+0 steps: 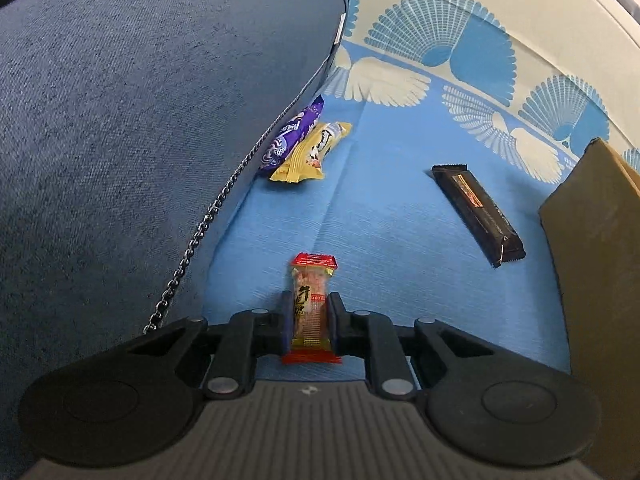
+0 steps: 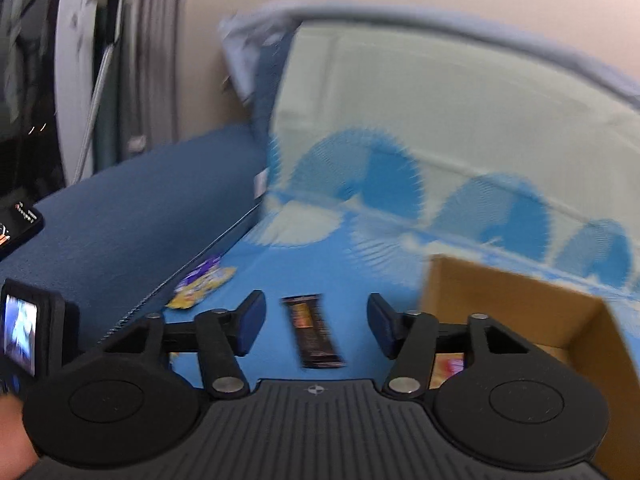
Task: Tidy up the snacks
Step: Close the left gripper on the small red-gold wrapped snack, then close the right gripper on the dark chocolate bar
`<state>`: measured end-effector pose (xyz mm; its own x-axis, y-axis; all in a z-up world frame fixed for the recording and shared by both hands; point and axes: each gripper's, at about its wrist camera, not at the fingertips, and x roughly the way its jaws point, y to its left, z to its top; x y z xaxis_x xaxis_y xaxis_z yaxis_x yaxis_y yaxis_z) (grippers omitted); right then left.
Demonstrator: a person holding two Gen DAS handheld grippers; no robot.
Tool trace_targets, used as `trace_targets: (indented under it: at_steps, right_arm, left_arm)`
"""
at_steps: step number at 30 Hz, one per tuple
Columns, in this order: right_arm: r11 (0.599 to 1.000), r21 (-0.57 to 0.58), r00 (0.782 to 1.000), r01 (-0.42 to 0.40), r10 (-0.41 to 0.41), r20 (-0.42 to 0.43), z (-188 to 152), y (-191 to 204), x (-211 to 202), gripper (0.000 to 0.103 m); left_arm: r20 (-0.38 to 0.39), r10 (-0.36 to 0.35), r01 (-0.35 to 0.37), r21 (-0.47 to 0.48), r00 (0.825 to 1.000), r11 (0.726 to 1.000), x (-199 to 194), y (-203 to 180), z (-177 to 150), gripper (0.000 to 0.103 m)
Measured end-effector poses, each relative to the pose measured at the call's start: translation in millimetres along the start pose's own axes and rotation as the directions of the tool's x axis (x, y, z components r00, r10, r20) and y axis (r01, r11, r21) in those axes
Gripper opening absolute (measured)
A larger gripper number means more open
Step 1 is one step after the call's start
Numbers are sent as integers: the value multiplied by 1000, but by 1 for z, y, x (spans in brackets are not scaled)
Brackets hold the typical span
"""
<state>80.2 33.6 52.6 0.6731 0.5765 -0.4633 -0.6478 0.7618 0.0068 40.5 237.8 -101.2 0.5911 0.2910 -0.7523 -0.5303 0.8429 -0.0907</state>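
My left gripper (image 1: 310, 312) is shut on a red and gold snack packet (image 1: 311, 308), held above the blue cloth. A purple packet (image 1: 289, 136) and a yellow packet (image 1: 310, 155) lie against a dark blue cushion. A long dark chocolate bar (image 1: 478, 213) lies to the right. My right gripper (image 2: 316, 320) is open and empty, above the dark bar (image 2: 312, 330). The cardboard box (image 2: 520, 312) stands to its right, with a snack showing inside. The purple and yellow packets (image 2: 202, 286) lie blurred at left.
The dark blue cushion (image 1: 140, 120) with a metal chain (image 1: 208, 216) along its edge fills the left. The box wall (image 1: 596, 280) stands at the right edge. A fan-patterned cloth (image 1: 460, 60) rises behind. The left gripper's camera (image 2: 24, 328) shows at far left.
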Motion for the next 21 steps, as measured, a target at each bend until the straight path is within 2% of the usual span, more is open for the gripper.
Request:
trace_targets:
  at_steps: [3,5,7,9,14,17,19,20,21]
  right_arm:
    - [1000,22,992,-13,16,-124,10,17,60,63]
    - [998,53,981,25,-14,-192,10,20,98,63]
    - [996,70,968,61,-42,-247,8,19,133,68]
    - [990,82,949,116,-86,-303,4,13,164,70]
    - [982,86,915,170,-124,-385,-15,-1,207,74]
    - [986,83,904,148,-100,-416,-27,-3,218,74]
    - [989,84,913,123,-80,-401,-28,-4,216,66]
    - [991,91,916,98,-54,-398,-27,-5,215,51]
    - [993,94,919,72,-29,-393,-27,-3,213,43]
  left_arm:
    - [-10,2,-2,-8,1000,1000,0,1,1,19]
    - [-17,-1,1,-23,1000,1000,1,3,3,19]
    - [-24,-4,3,-36,1000,999,1,4,5,19]
    - [-31,-5,4,-42,999,999,2,5,6,20]
    - [-42,-1,-1,-41,999,999,4,4,7,20]
    - [-45,4,-5,-31,999,1000,4,2,8,20]
    - [-43,3,-4,-29,999,1000,4,3,8,19]
    - [-43,2,-3,-31,999,1000,4,3,8,19]
    - [-43,1,-2,-34,999,999,4,3,8,18]
